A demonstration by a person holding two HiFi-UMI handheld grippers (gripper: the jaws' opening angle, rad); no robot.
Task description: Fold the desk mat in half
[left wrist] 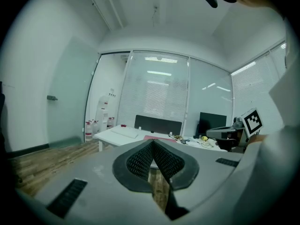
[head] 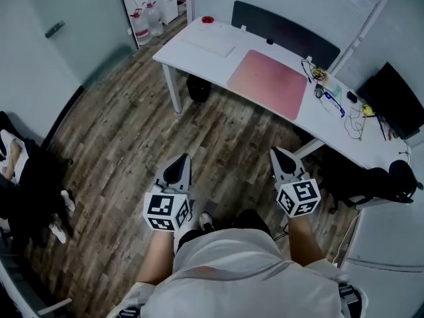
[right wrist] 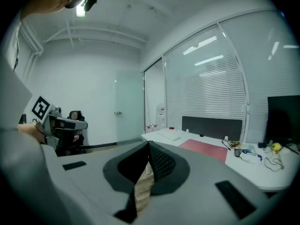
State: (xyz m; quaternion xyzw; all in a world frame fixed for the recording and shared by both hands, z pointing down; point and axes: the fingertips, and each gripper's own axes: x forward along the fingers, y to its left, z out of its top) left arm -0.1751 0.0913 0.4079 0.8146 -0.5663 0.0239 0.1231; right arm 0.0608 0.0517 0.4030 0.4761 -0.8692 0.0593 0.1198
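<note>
The pink desk mat (head: pixel 270 81) lies flat and unfolded on the white desk (head: pixel 199 61). It shows as a thin pink strip in the left gripper view (left wrist: pixel 158 137) and as a wider patch in the right gripper view (right wrist: pixel 204 149). Both grippers hang over the wooden floor, well short of the desk. My left gripper (head: pixel 180 159) is shut with nothing in it; its jaws meet at the tips (left wrist: pixel 152 143). My right gripper (head: pixel 279 154) is likewise shut and empty (right wrist: pixel 149 145).
A black partition panel (head: pixel 285 28) lines the desk's far edge. Cables and small items (head: pixel 331 98) and a dark monitor (head: pixel 394 101) sit at its right. A white pad (head: pixel 212 42) lies left of the mat. A black bin (head: pixel 197 88) stands under the desk. Water bottles (head: pixel 142 22) stand far left.
</note>
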